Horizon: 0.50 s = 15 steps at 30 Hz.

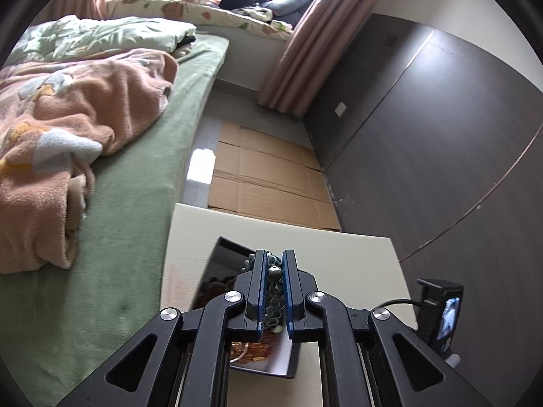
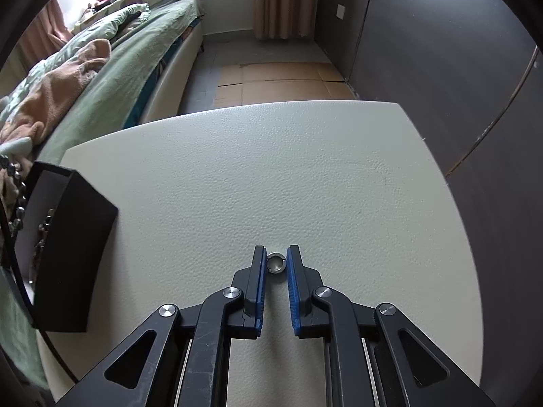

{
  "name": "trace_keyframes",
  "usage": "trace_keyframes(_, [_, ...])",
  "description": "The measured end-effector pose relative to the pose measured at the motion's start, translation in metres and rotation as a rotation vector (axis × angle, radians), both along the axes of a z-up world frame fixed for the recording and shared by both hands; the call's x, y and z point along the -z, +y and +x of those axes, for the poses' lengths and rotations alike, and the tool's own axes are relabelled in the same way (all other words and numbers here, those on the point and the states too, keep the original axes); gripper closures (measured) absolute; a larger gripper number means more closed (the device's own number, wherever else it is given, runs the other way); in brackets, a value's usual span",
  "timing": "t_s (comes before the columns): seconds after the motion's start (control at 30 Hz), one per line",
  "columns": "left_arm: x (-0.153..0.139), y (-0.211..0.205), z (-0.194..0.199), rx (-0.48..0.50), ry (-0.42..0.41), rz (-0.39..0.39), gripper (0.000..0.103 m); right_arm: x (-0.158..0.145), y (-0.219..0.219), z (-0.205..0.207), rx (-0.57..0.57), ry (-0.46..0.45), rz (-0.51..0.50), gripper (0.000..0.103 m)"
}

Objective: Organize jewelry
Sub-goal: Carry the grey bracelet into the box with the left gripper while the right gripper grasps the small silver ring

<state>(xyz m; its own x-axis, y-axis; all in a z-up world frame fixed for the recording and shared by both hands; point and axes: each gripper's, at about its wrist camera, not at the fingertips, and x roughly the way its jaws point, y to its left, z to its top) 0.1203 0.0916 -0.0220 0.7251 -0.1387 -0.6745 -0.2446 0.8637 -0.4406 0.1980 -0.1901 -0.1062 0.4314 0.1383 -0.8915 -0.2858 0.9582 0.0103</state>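
Observation:
My left gripper is shut on a dark beaded bracelet and holds it above an open black jewelry box. Orange and gold pieces lie inside the box. In the right wrist view the box stands at the table's left edge, with the bead strand hanging over it. My right gripper has its fingertips closed around a small silver ring that rests on the cream table.
A bed with a green sheet and a pink blanket lies left of the table. Flattened cardboard covers the floor beyond it. A dark wall runs along the right. A small phone-like device sits at my right.

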Motion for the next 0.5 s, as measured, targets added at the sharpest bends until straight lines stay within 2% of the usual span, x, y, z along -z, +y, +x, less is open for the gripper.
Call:
trace_keyframes(0.13, [0.004, 0.01, -0.001, -0.035, -0.013, -0.032, 0.094, -0.006, 0.005, -0.004, -0.01, -0.015, 0.059, 0.09])
trace_keyframes(0.27, [0.01, 0.022, 0.001, -0.062, 0.023, -0.138, 0.093, -0.02, 0.005, -0.015, -0.027, -0.046, 0.116, 0.09])
trace_keyframes(0.33, [0.012, 0.024, 0.0, -0.063, 0.034, -0.156, 0.09, -0.024, 0.008, -0.019, -0.037, -0.056, 0.134, 0.09])
trace_keyframes(0.37, [0.012, 0.024, -0.001, -0.067, 0.038, -0.146, 0.084, -0.026, 0.01, -0.02, -0.041, -0.06, 0.145, 0.09])
trace_keyframes(0.47, [0.01, 0.022, -0.006, -0.08, 0.04, -0.111, 0.053, -0.033, 0.015, -0.026, -0.052, -0.076, 0.187, 0.09])
trace_keyframes(0.5, [0.007, 0.021, -0.009, -0.084, 0.028, -0.103, 0.047, -0.036, 0.014, -0.028, -0.055, -0.082, 0.206, 0.09])
